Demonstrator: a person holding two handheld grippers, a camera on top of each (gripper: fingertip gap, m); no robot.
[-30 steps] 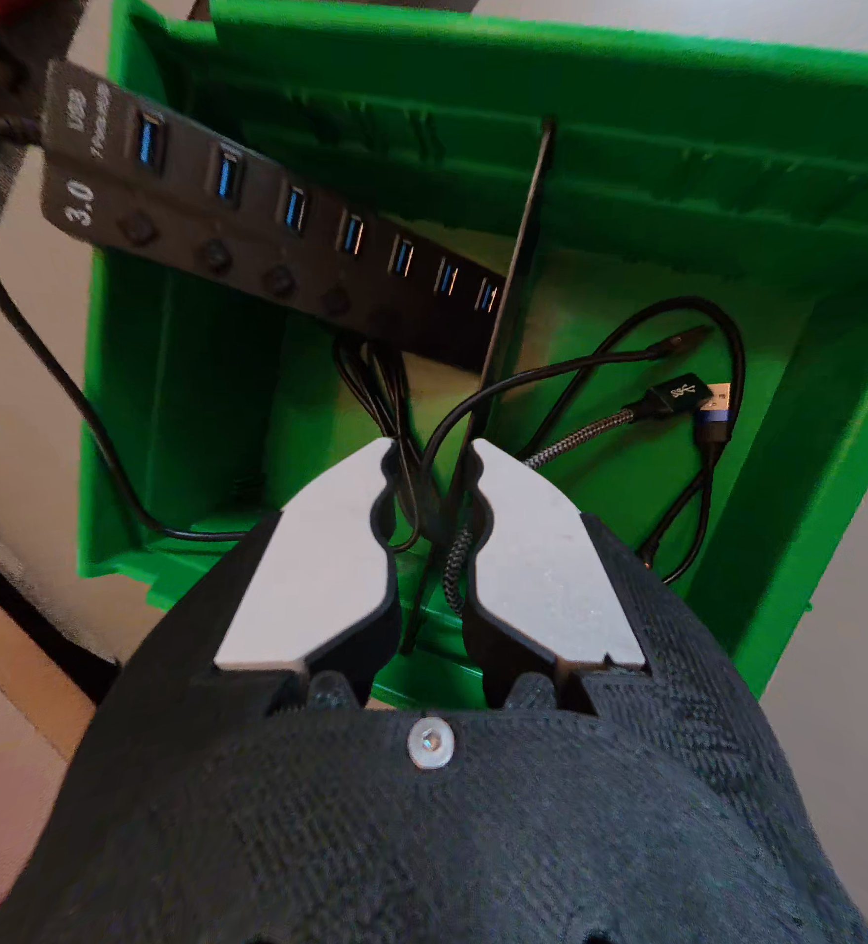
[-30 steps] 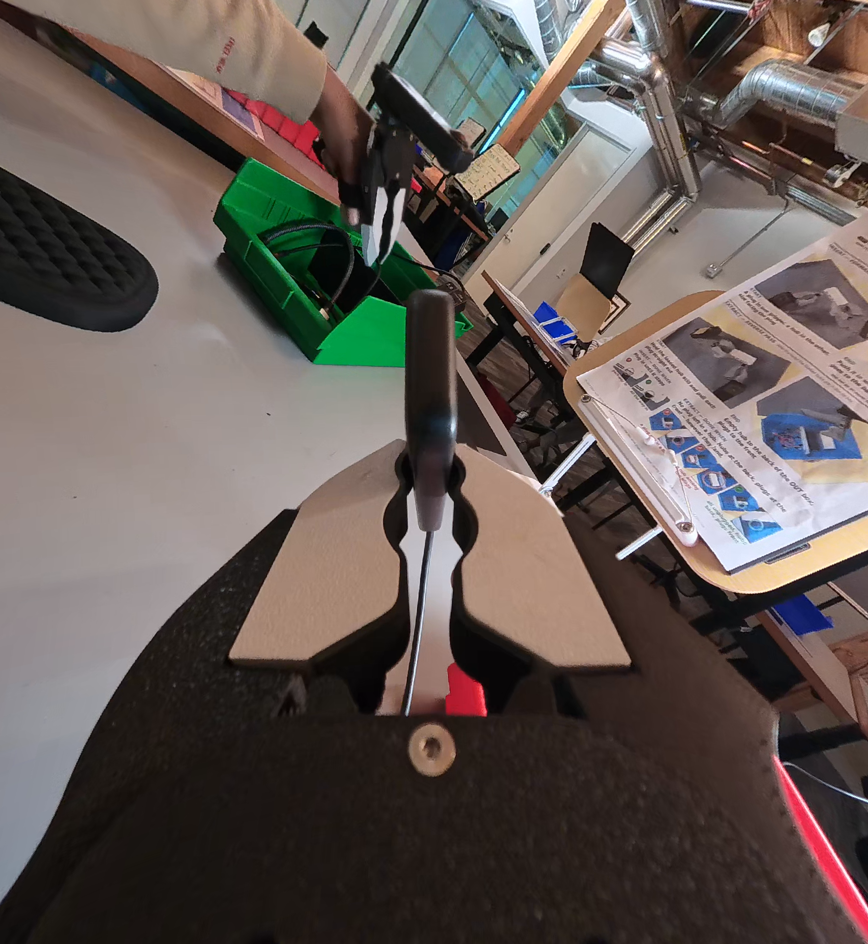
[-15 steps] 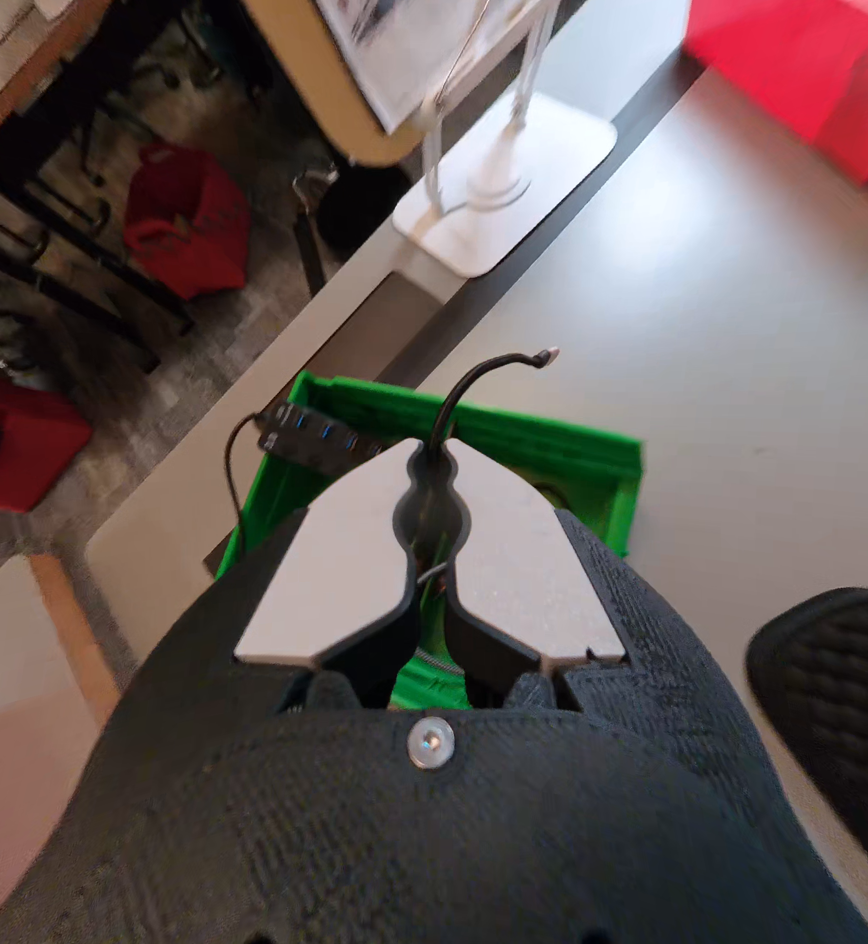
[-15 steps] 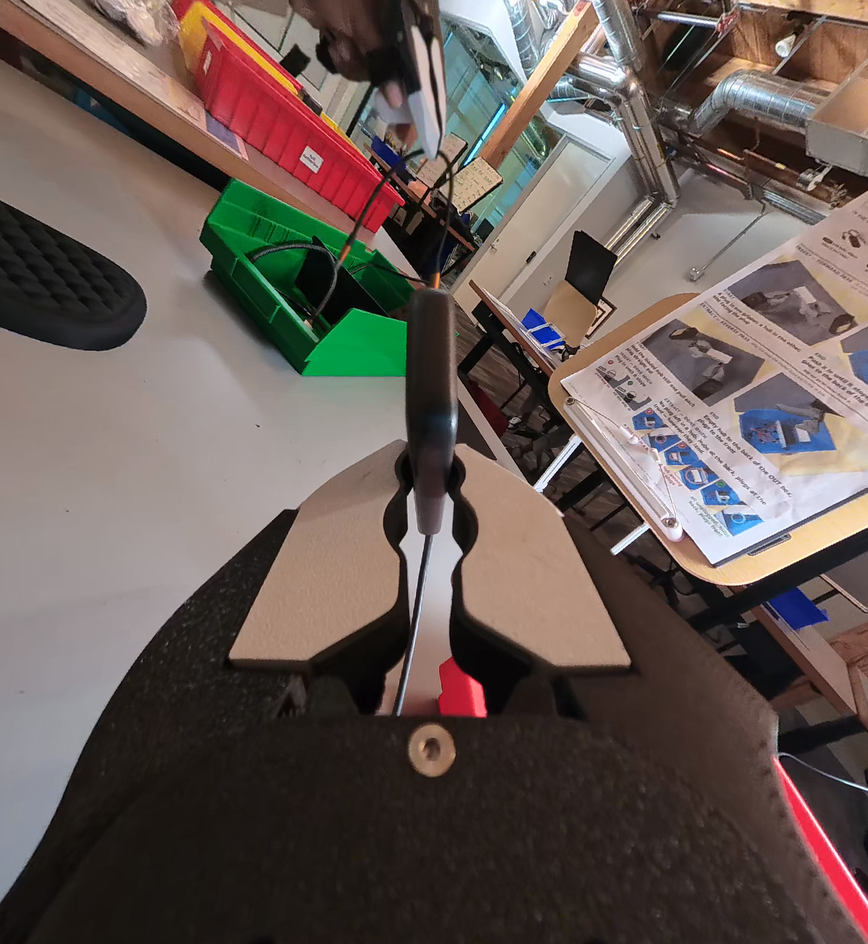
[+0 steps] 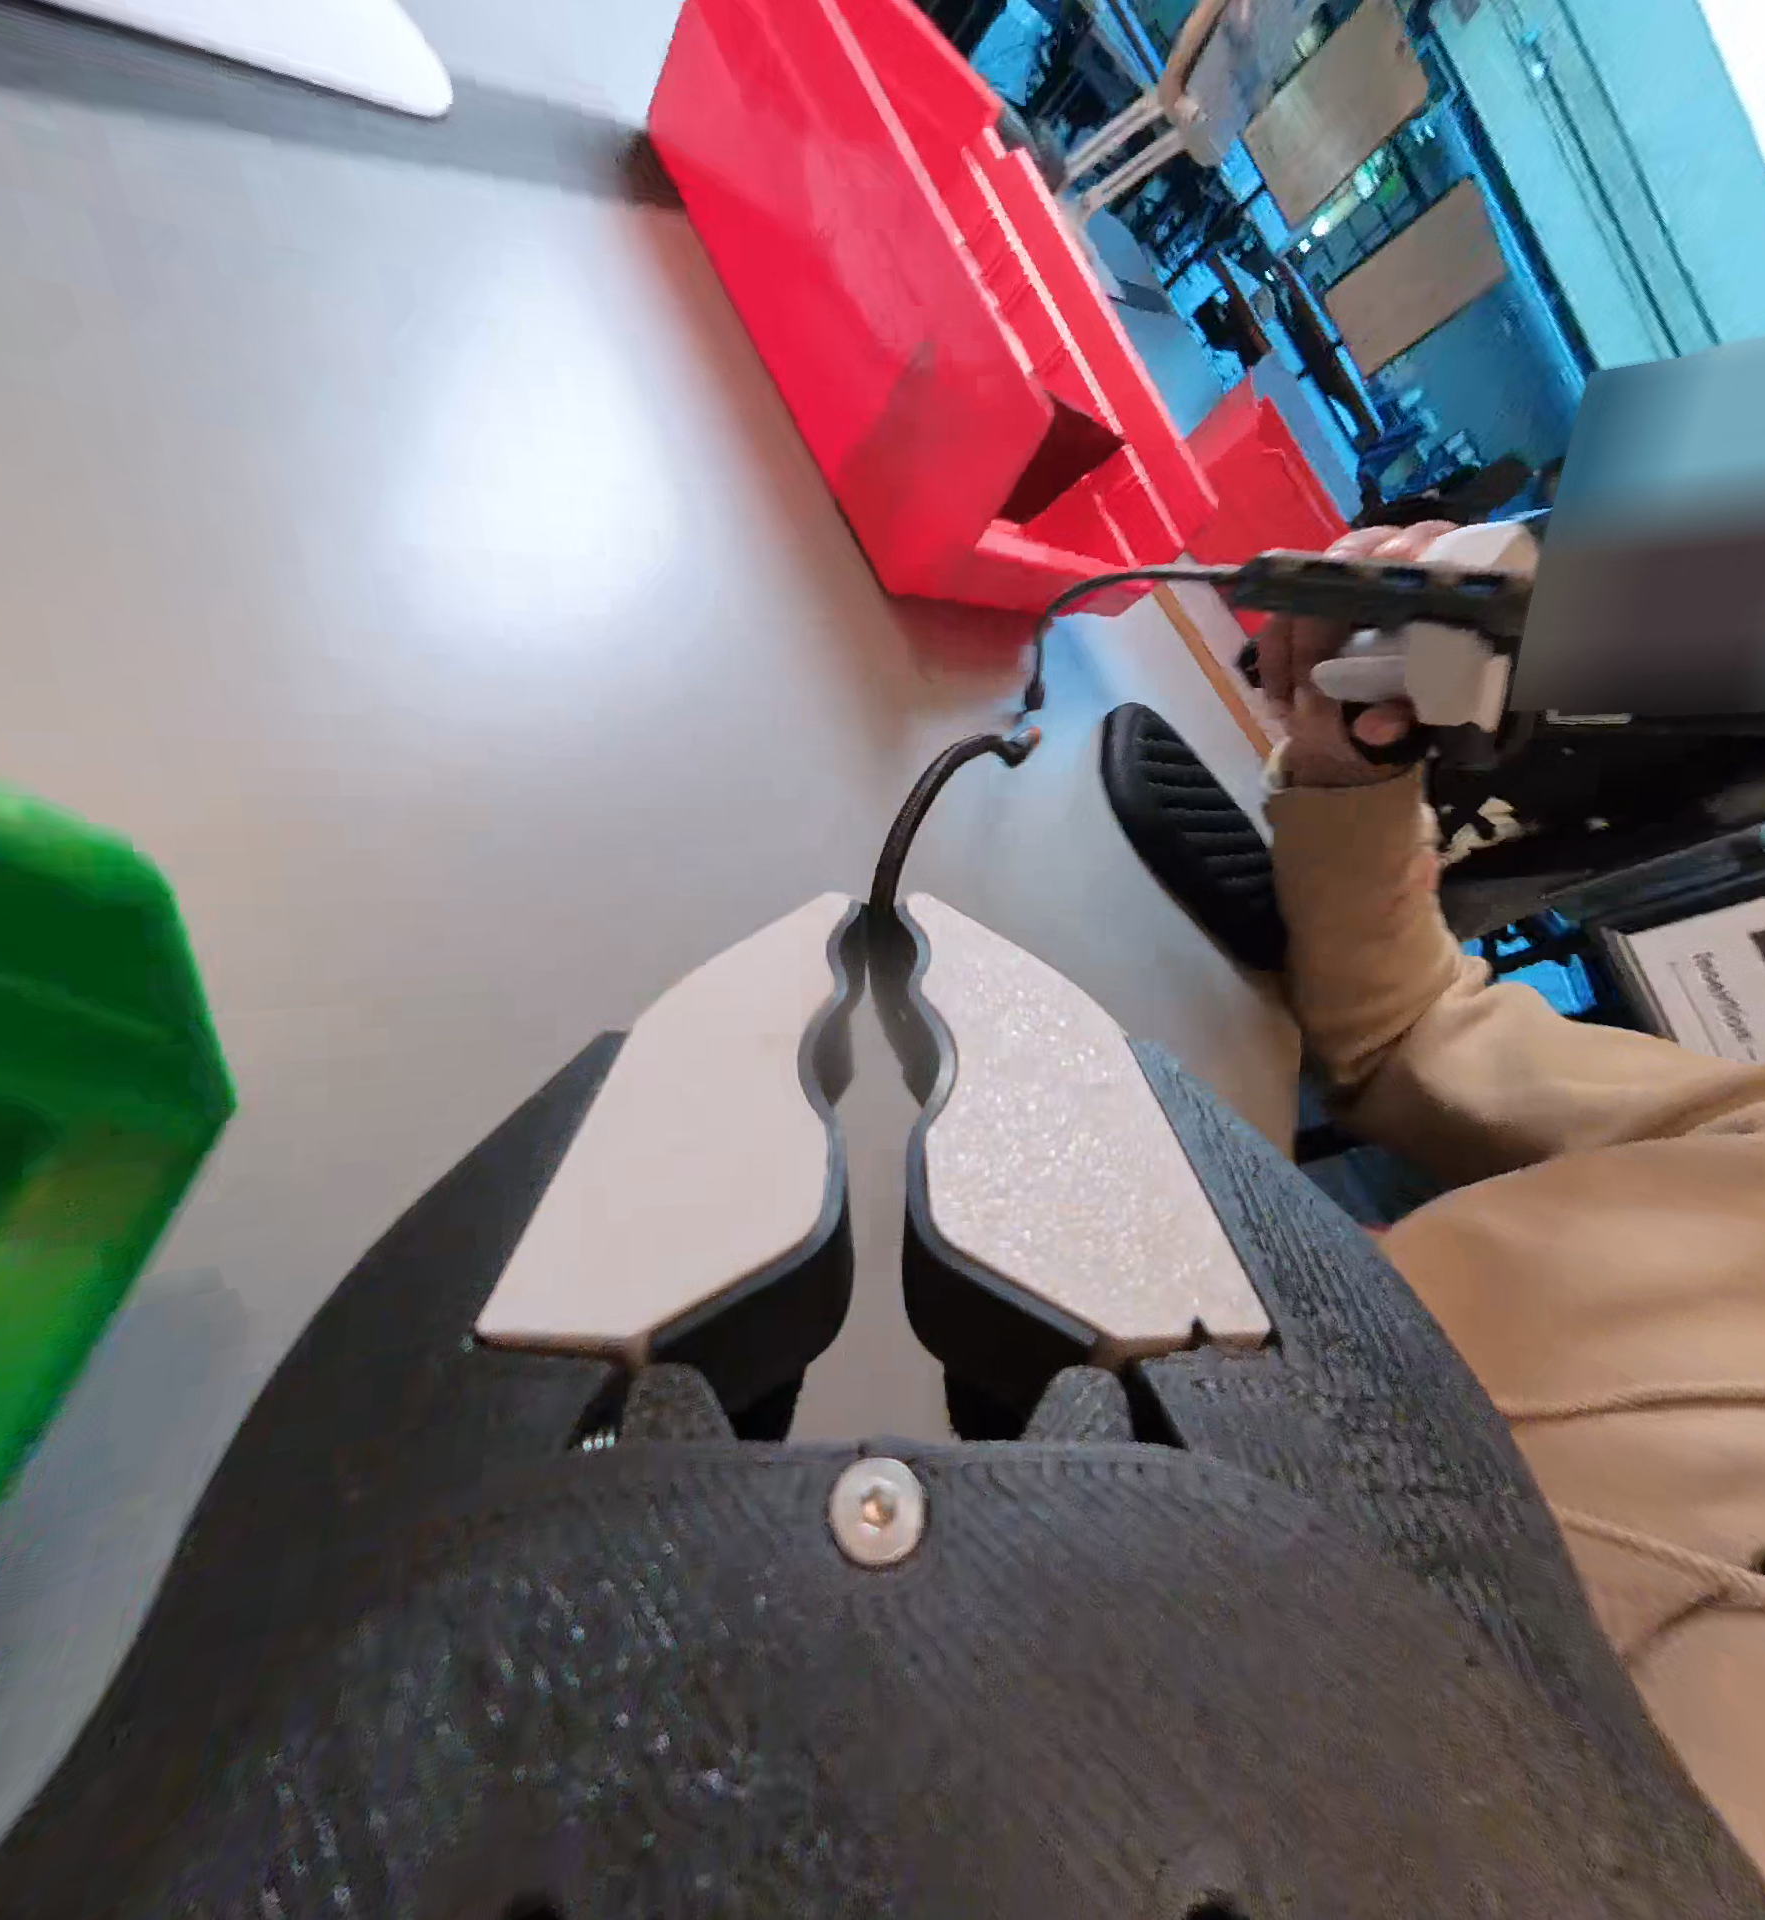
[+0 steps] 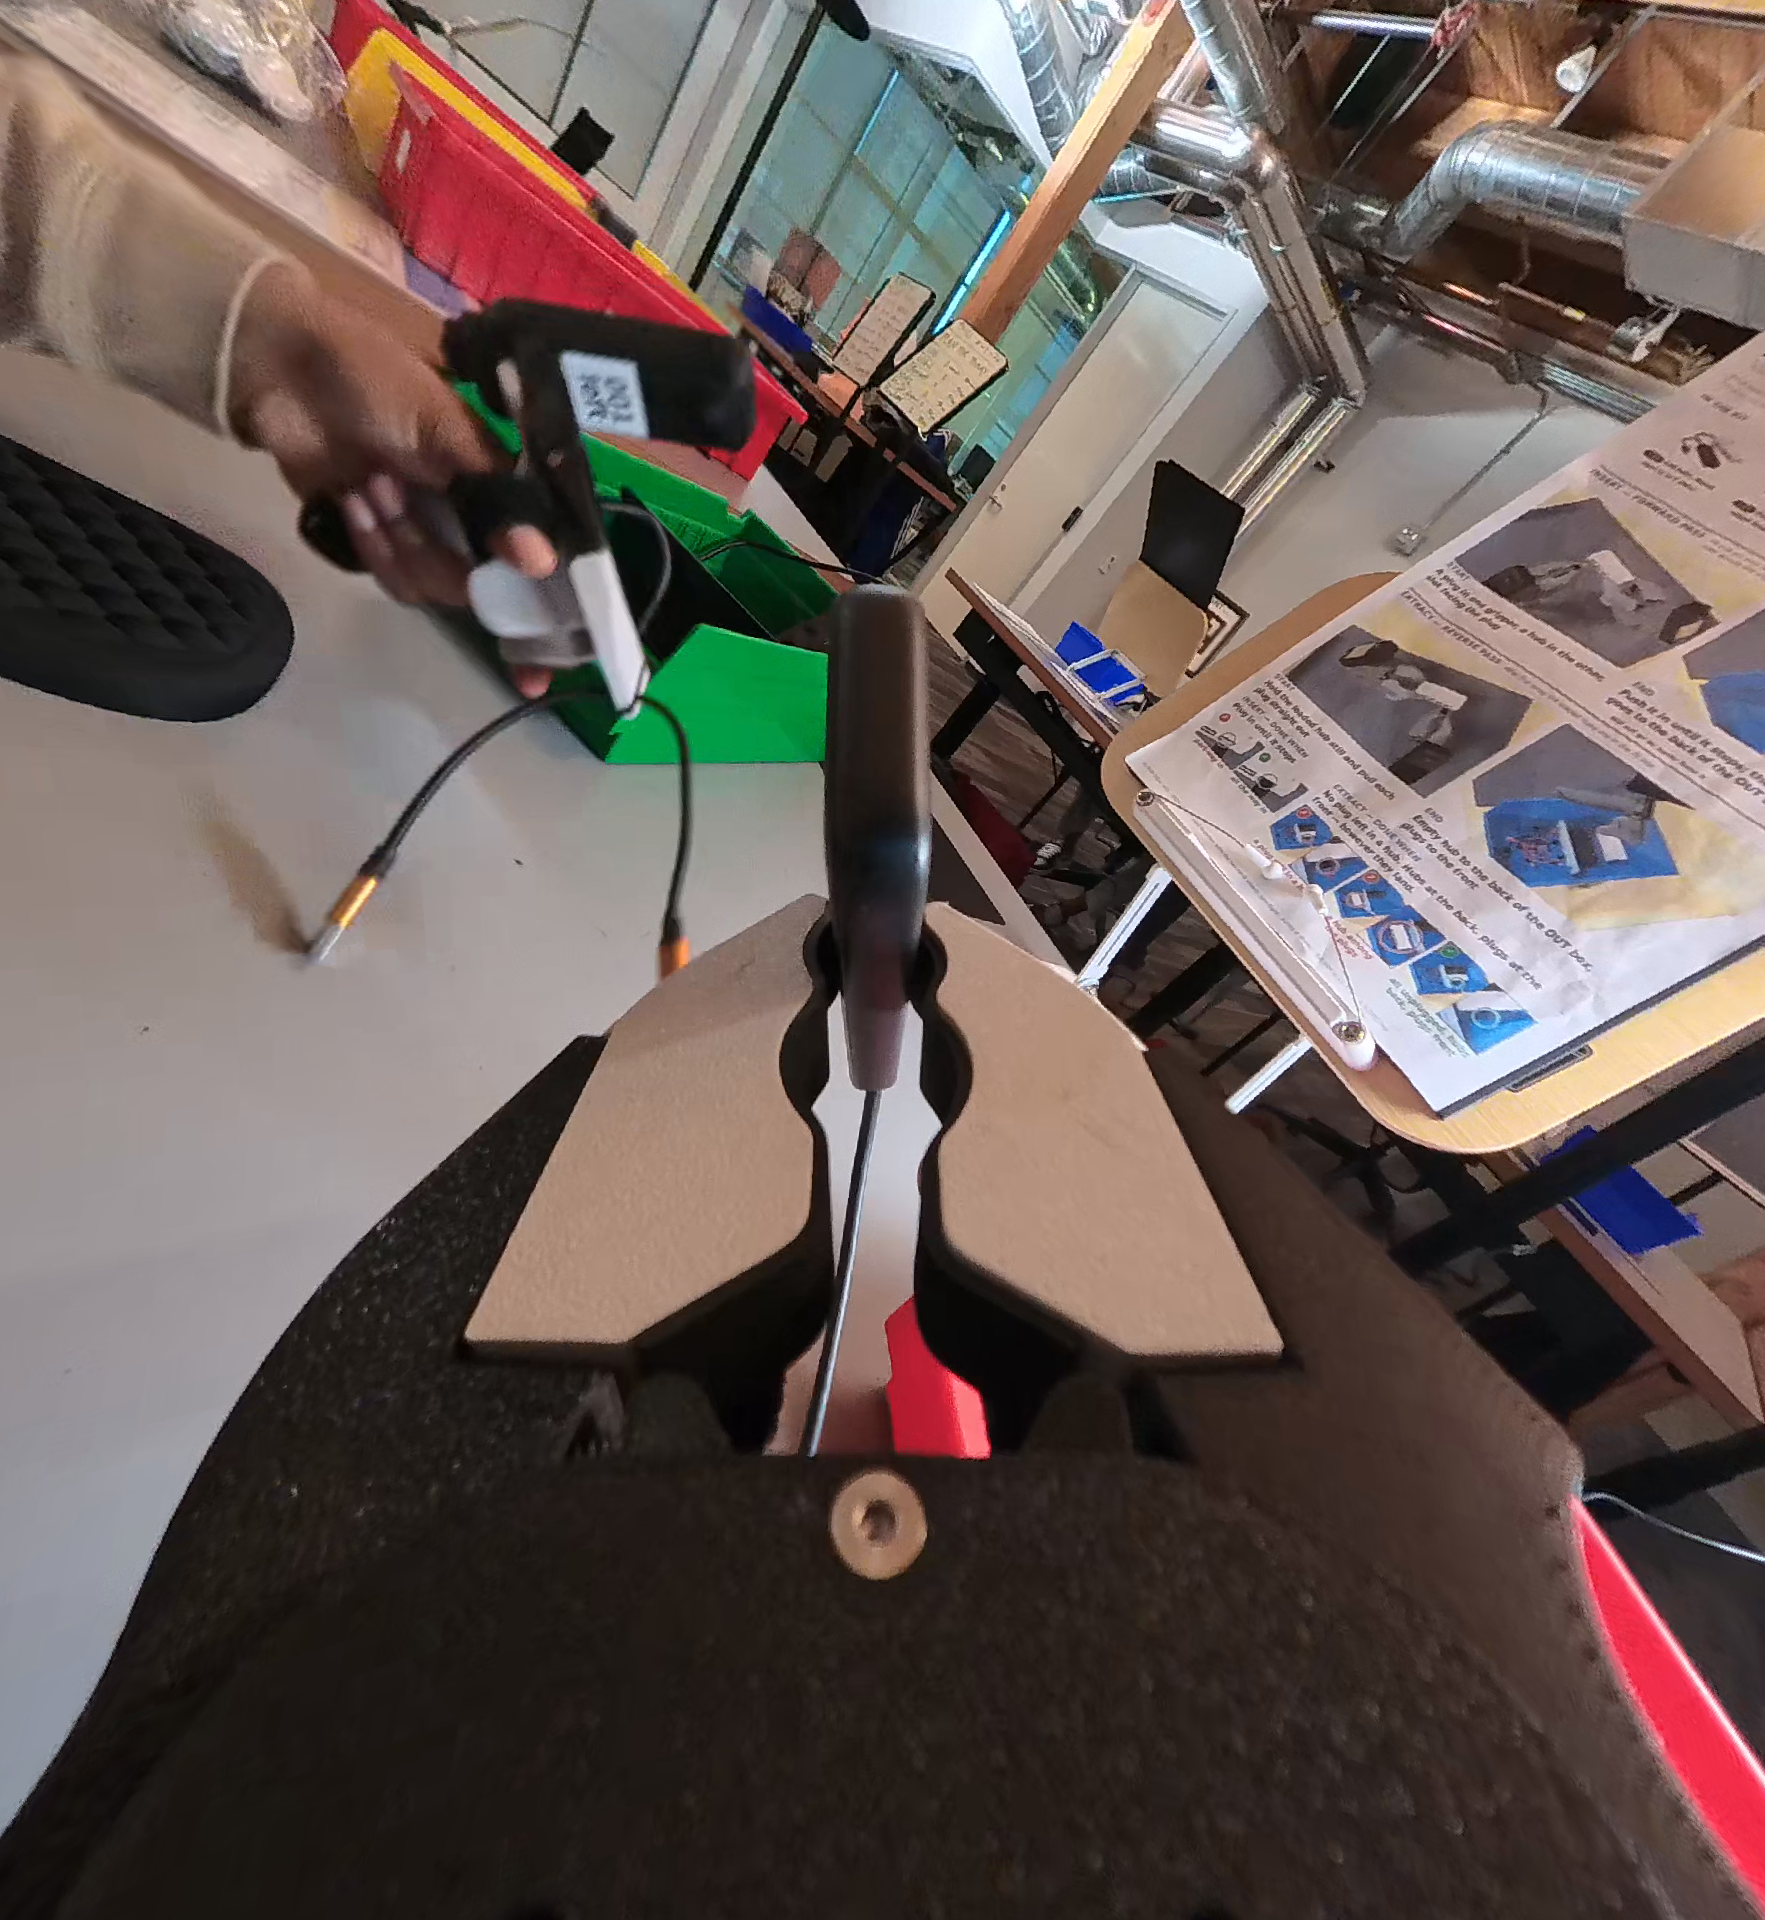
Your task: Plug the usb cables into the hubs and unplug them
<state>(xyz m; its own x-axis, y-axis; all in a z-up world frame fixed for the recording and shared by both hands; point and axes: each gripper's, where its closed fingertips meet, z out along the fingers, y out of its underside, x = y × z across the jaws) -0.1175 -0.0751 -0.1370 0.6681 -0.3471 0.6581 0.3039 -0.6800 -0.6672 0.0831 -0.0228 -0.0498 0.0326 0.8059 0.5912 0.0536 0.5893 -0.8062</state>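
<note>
— Start at your claws. What have you got?

— Your left gripper (image 5: 883, 914) is pinched nearly closed on a thin black USB cable (image 5: 909, 831), which arcs up out of the tips to an orange-collared plug. From the right wrist view both ends of that cable (image 6: 442, 790) dangle below the tips, one touching the table (image 6: 182, 1039) or close to it. Your right gripper (image 6: 873, 935) is clamped on the black hub (image 6: 876, 748), standing upright between the fingers with its own lead running back through the jaws.

— How far along are you?

— Early, I'd judge. Nothing is plugged in: hub and cable are held well apart, one in each claw. Every insertion and every unplugging is left. You're also gripping the cable mid-length, so I'd expect you to need a hold nearer the plug before you can push it home.

— What's around you?

— The green bin (image 6: 712, 686) sits just behind the left gripper with more cable in it; red bins (image 5: 919, 343) line the far edge. A black textured pad (image 6: 78, 582) lies on the table, and a sheet of printed instructions (image 6: 1543, 748) rests on a stand to your right. The hub's ports are blurred, so I can't say which way they face. Nothing blocks the gap between your claws.
</note>
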